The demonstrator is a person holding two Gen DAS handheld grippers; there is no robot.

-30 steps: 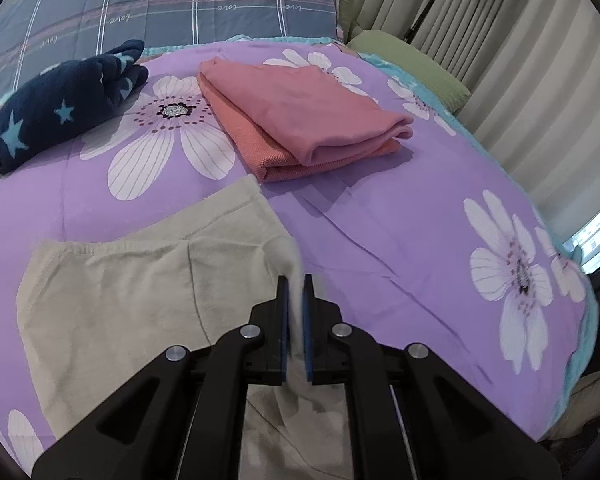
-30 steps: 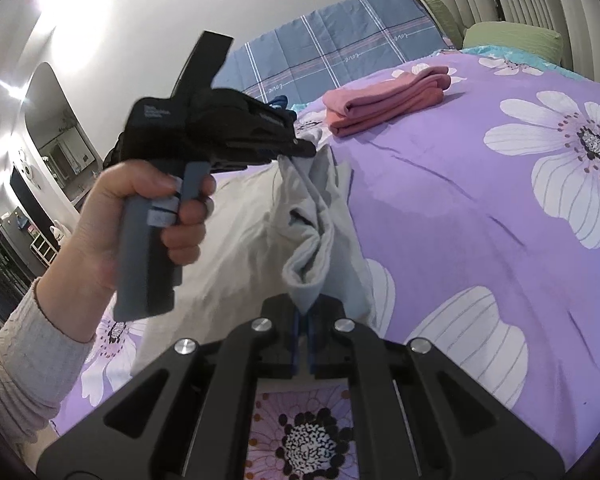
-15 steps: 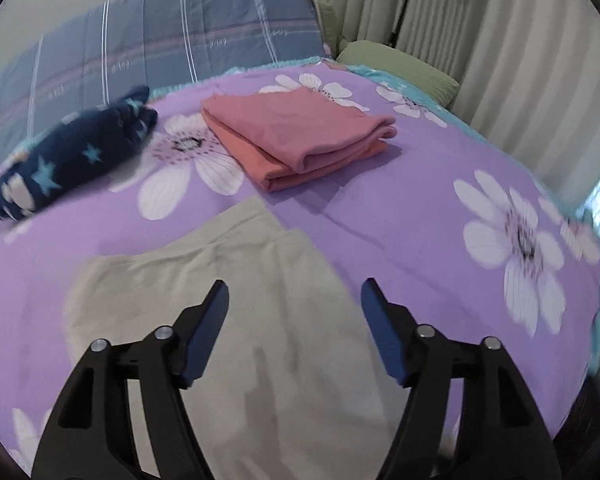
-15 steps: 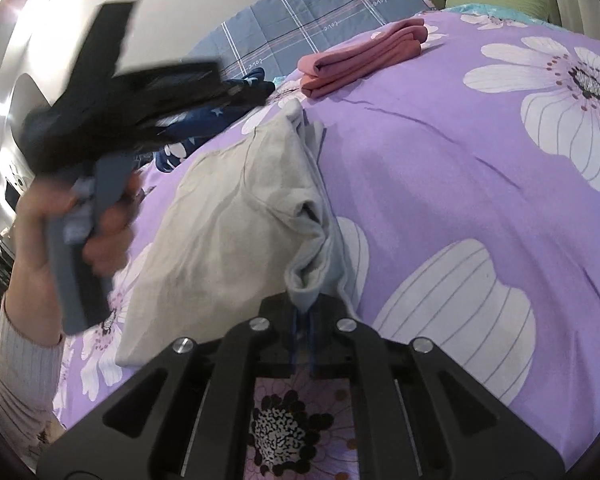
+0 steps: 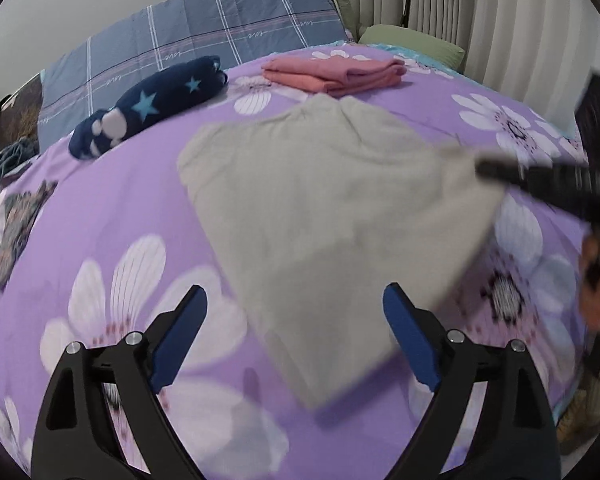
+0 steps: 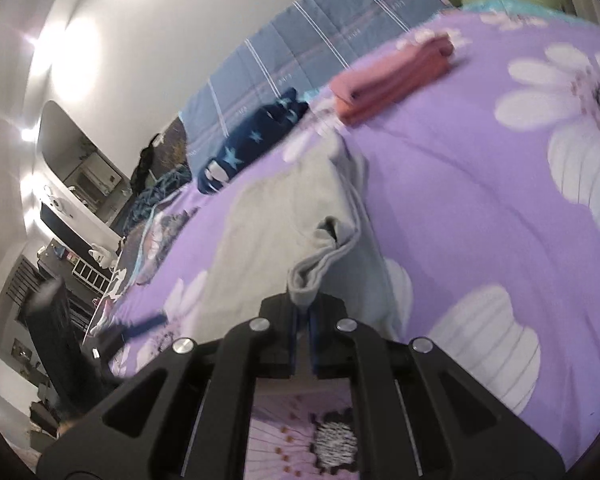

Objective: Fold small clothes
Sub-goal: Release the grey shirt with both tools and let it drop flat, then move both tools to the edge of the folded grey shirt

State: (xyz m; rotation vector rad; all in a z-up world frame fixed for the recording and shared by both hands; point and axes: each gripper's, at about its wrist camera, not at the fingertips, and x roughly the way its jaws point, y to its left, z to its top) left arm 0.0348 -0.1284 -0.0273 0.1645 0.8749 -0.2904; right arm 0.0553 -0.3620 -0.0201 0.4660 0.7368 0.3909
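Beige garment (image 5: 340, 216) lies spread on the purple flowered bedspread (image 5: 112, 200), mid-bed, 1 corner lifted off it. Landmark = the garment.

Left gripper (image 5: 296, 312): fingers wide apart, have just been opening, nothing pinched. Garment's near edge lies on the bed beyond and between the 2 blue pads (image 5: 180, 340), not touched by them. In the right wrist view this gripper (image 6: 140, 326) is a dark blur left of the garment, low over the bedspread.

Right gripper (image 6: 303, 312): fingers closed, clamped on a bunched corner of the garment (image 6: 312, 276); cloth runs up from the fingers to the rest lying flat. From the left wrist view the same gripper (image 5: 480, 168) comes in at the garment's right edge, blurred, with a hand (image 5: 596, 280) below it at frame edge.

Folded pink cloth stack (image 5: 336, 74) just beyond the garment's far edge, close, contact unclear. Navy star-print bundle (image 5: 152, 108) beyond and left of the garment, apart from it. Blue plaid quilt (image 5: 204, 36) at the head of the bed behind both. Green pillow (image 5: 412, 42) far right, by the curtains (image 5: 500, 20).
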